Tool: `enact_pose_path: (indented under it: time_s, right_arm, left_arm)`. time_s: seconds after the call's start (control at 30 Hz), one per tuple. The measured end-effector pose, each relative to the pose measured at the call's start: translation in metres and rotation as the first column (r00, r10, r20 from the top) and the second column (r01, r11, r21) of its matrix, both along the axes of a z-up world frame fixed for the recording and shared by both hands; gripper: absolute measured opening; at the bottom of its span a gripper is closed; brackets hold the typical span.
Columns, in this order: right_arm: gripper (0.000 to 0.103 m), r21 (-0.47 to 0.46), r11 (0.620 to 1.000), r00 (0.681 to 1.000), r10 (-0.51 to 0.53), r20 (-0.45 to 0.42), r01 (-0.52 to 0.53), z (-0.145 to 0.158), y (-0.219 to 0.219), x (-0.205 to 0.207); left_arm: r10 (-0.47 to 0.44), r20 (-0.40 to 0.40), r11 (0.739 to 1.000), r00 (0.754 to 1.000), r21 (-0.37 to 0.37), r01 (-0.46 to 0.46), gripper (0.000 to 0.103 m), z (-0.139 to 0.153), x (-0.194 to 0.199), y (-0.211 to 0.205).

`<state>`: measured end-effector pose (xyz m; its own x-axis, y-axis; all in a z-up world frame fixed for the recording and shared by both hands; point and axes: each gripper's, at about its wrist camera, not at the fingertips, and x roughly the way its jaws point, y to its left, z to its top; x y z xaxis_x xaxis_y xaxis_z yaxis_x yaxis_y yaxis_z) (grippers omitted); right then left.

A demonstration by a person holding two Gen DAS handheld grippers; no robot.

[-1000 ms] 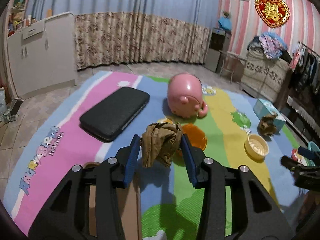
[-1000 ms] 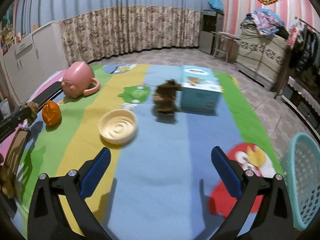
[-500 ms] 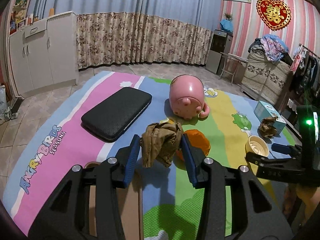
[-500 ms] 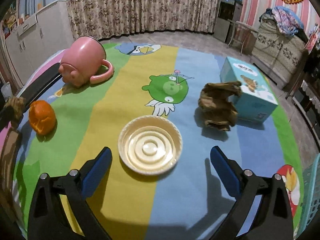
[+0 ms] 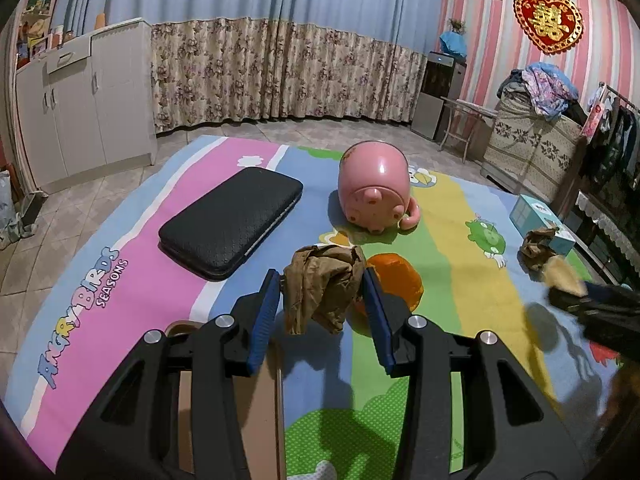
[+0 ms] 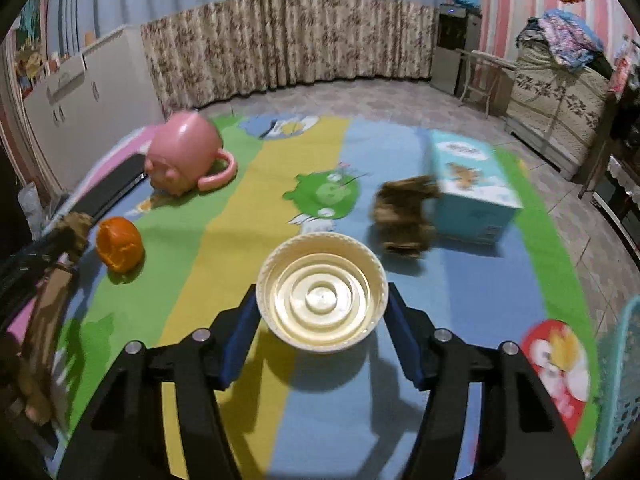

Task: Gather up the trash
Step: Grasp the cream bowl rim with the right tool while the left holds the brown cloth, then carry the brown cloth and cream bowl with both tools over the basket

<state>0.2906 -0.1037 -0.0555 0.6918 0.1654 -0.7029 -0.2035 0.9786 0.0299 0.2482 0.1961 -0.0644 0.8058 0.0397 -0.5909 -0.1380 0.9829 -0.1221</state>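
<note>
Between the blue pads of the right gripper [image 6: 322, 312] now sits the shallow cream plastic bowl [image 6: 322, 307], which half a second ago lay on the striped cartoon play mat [image 6: 224, 248] ahead of wide-open jaws; they are closing on its rim and its shadow suggests it is lifting. The left gripper [image 5: 320, 300] stays clamped on a crumpled brown paper wad [image 5: 322, 286]. A second brown wad [image 6: 404, 216] and orange peel [image 6: 120, 244] remain uncollected, the teal mesh basket [image 6: 624, 392] lying at right.

The right claw [image 6: 322, 314], wide apart over bare mat a second ago, now closes around the cream bowl [image 6: 322, 312], lifted clear of the mat [image 6: 224, 248].
</note>
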Motion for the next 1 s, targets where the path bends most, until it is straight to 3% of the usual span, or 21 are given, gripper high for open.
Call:
enact_pose_path:
  time_s: [0.2, 0.3, 0.43, 0.67, 1.0]
  right_arm:
    - [0.061, -0.004, 0.996, 0.993, -0.089, 0.082, 0.089, 0.034, -0.073, -0.043]
    - [0.061, -0.021, 0.988, 0.982, -0.147, 0.121, 0.150, 0.047, -0.115, -0.063]
    - [0.061, -0.046, 0.969, 0.959, -0.233, 0.161, 0.243, 0.057, -0.169, -0.085]
    - [0.061, -0.013, 0.915, 0.900, -0.394, 0.185, 0.403, 0.051, -0.253, -0.112]
    - [0.061, -0.003, 0.876, 0.859, -0.472, 0.197, 0.482, 0.042, -0.307, -0.122]
  left_arm:
    - [0.007, 0.033, 0.998, 0.999, 0.057, -0.009, 0.041, 0.010, -0.002, -0.014]
    - [-0.007, 0.050, 1.000, 0.999, 0.025, 0.006, 0.041, 0.019, -0.006, -0.026]
    - [-0.062, 0.079, 0.998, 0.995, 0.039, 0.059, 0.041, 0.034, -0.012, -0.062]
    - [-0.176, 0.103, 0.984, 0.979, 0.029, 0.173, 0.041, 0.051, -0.017, -0.129]
    - [-0.333, 0.116, 0.943, 0.936, 0.046, 0.330, 0.041, 0.059, -0.021, -0.239]
